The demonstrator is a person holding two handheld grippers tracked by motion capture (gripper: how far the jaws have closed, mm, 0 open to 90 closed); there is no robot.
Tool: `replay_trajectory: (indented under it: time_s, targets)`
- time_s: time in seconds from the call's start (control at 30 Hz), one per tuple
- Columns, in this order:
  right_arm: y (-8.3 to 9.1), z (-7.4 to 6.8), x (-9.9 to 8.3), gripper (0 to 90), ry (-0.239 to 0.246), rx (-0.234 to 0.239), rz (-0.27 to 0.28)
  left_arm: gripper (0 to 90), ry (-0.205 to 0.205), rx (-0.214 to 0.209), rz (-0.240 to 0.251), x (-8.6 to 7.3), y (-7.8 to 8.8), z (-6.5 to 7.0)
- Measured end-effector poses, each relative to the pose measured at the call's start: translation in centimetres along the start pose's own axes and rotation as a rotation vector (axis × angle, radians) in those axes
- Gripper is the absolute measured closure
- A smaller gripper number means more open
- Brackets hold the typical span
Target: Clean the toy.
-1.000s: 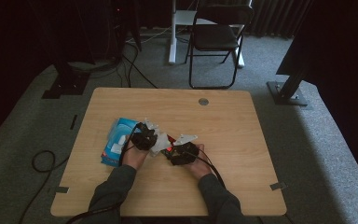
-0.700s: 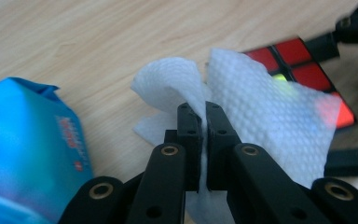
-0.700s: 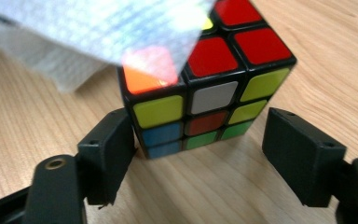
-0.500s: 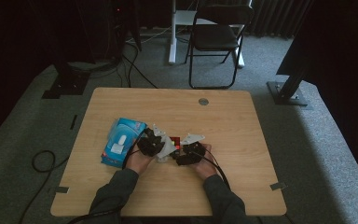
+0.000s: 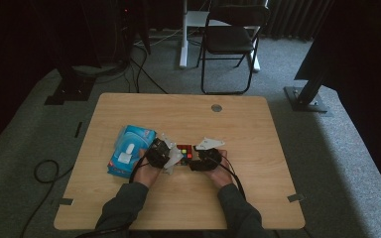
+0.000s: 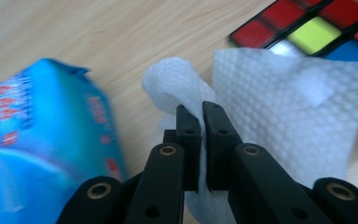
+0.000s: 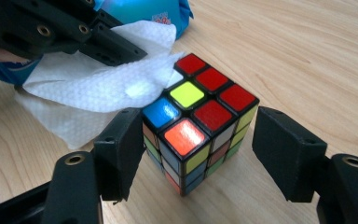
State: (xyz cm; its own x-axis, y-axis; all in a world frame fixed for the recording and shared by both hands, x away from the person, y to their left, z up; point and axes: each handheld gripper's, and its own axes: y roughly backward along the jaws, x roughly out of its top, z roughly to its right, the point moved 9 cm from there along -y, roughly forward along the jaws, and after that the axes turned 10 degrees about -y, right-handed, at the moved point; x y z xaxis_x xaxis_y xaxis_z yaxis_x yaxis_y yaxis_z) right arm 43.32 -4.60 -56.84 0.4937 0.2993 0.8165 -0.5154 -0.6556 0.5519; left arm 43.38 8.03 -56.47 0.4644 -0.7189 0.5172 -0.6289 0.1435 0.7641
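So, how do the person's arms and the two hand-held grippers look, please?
Both forearms wear dark grey long sleeves. Each hand-held gripper is black: the left hand-held gripper has two narrow flat jaws with brass-coloured rivets at the joints, and the right hand-held gripper has blocky square pads. A pale grey three-cornered plate tops the right one, and a black cable trails from it.

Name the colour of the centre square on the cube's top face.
Yellow-green, ringed mostly by red squares; the cube shows it best in the right gripper view.

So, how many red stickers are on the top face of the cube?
4 on the multicoloured puzzle cube: three along the far edge, one beside the orange corner. The white paper wipe hides some squares.
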Motion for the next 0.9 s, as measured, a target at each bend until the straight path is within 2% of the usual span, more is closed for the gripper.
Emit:
replay_trajectory:
  time_s: [0.07,0.27,0.37,0.47,0.67,0.73,0.8,0.9]
  targets:
    - [-0.1,0.0,0.2,35.4,0.008,-0.004,-0.002,86.2,0.006,0.009,-0.009,-0.2,-0.1,-0.2]
    - [0.1,-0.3,0.9,40.4,-0.025,0.01,0.035,86.3,0.027,0.02,-0.013,-0.3,0.1,-0.7]
    - [0.2,0.1,1.4,44.3,-0.038,-0.022,0.052,86.3,0.036,0.014,-0.006,-0.2,0.2,-0.8]
    - [0.0,0.4,1.5,45.6,-0.066,-0.035,0.047,86.3,0.042,0.012,-0.001,-0.1,0.2,-0.8]
    - [0.0,0.8,1.7,48.0,-0.085,-0.058,0.039,86.3,0.078,0.005,0.033,0.3,0.6,-1.1]
    - [0.0,1.1,1.6,49.1,-0.093,-0.081,0.034,86.4,0.068,0.028,0.028,0.3,0.8,-1.4]
    - [0.0,1.3,1.6,49.1,-0.112,-0.072,0.035,86.5,0.081,0.023,0.035,0.4,0.9,-1.5]
    - [-0.1,1.3,1.6,50.2,-0.111,-0.071,0.029,86.5,0.083,0.032,0.037,0.4,0.9,-1.7]
